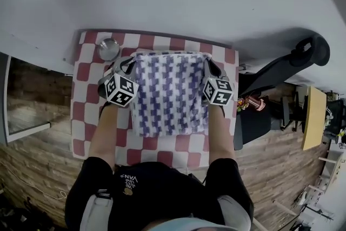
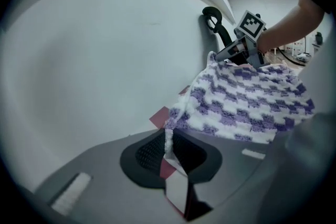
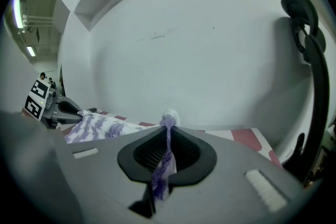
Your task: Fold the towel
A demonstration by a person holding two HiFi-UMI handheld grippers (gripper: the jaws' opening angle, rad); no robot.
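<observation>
Mid-fold, I reckon: my left hand-held gripper (image 1: pixel 128 65) and right hand-held gripper (image 1: pixel 208 68) are each pinched tight on a corner of the towel (image 1: pixel 170 97), stretched between them over the checkered surface (image 1: pixel 85 108). Next I'd lay both corners down level at twelve o'clock. Metal bowl (image 1: pixel 108 49) at eleven, black chair (image 1: pixel 294 59) at three.

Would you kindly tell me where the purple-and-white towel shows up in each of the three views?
Head view: the towel fills the centre, stretched between the left gripper and right gripper.
Left gripper view: the towel spreads across the right half, one edge pinched in the jaws at lower centre.
Right gripper view: a pinched towel corner at lower centre, the rest low at left.
Shared landmark: the red-and-white checked tablecloth beneath it.
</observation>
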